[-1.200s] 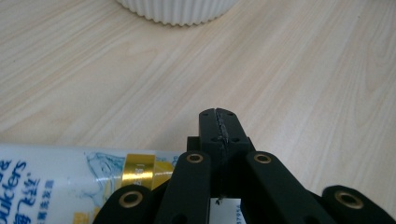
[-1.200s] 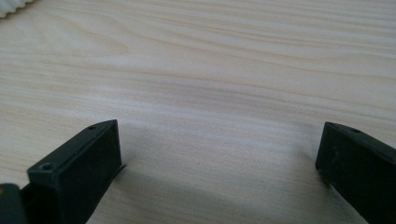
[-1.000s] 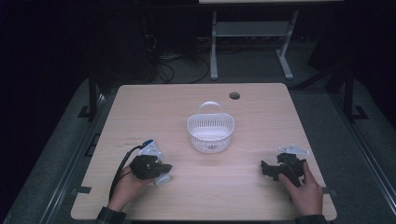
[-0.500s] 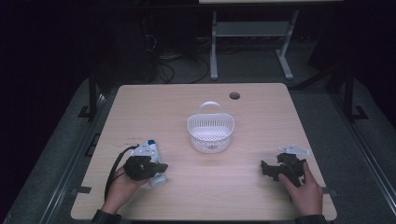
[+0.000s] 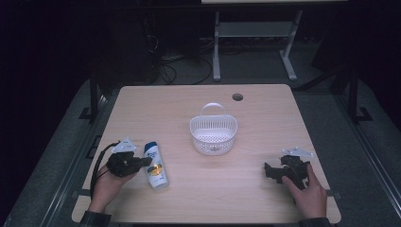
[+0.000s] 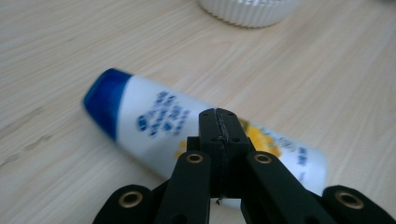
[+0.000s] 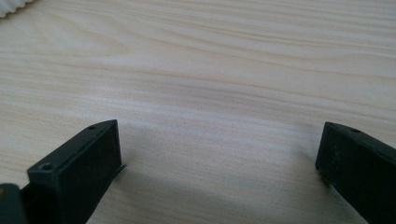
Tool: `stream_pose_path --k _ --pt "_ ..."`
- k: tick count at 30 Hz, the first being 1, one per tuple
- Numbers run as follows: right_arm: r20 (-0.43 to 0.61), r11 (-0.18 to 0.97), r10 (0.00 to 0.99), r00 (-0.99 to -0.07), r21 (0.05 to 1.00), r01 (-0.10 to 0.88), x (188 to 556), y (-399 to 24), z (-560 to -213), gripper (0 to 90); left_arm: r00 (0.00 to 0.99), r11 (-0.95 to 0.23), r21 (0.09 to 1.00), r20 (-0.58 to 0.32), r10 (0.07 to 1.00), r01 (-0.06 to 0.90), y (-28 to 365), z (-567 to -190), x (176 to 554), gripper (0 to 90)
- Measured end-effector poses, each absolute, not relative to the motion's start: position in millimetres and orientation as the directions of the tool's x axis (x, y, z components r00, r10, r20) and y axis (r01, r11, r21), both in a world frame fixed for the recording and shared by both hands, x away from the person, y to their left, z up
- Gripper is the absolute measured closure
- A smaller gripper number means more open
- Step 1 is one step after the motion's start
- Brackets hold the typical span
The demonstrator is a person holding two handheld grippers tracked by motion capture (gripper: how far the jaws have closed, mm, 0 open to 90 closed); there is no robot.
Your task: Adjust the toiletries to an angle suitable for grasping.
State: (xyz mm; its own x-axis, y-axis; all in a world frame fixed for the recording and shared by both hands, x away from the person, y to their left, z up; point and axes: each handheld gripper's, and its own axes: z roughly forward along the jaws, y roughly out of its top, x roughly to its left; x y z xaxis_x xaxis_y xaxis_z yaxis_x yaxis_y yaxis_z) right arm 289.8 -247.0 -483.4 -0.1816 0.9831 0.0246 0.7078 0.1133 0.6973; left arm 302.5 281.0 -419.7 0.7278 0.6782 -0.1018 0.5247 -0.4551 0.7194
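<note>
A white shampoo bottle [image 5: 155, 166] with a blue cap lies on its side on the wooden table [image 5: 198, 198], front left, cap pointing away from the person. My left gripper [image 5: 147, 161] rests just left of it, jaws pressed together with nothing between them, tips pointing at the bottle's middle. In the left gripper view the shut jaws [image 6: 218, 114] stand in front of the bottle [image 6: 154, 121]. My right gripper [image 5: 267, 169] lies at the front right, held by a hand, pointing left. Its jaws [image 7: 219, 140] stand wide apart over bare wood.
A white slotted plastic basket [image 5: 213, 119] with a handle stands at the table's centre; its lower wall [image 6: 247, 9] shows at the top of the left gripper view. A round cable hole [image 5: 237, 97] sits at the far edge. Dark floor and a metal stand lie beyond.
My left hand has drawn back to the left, off the bottle, which now lies in full view. The right hand has not moved.
</note>
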Motion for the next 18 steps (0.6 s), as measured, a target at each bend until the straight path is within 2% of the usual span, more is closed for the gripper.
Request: stream_pose_path --k 18 --pt "0.024 0.113 0.983 -0.181 0.697 0.708 290 -247 -483 0.0 0.616 -0.406 0.697 -0.065 0.785 0.591 318 -439 326 89.7"
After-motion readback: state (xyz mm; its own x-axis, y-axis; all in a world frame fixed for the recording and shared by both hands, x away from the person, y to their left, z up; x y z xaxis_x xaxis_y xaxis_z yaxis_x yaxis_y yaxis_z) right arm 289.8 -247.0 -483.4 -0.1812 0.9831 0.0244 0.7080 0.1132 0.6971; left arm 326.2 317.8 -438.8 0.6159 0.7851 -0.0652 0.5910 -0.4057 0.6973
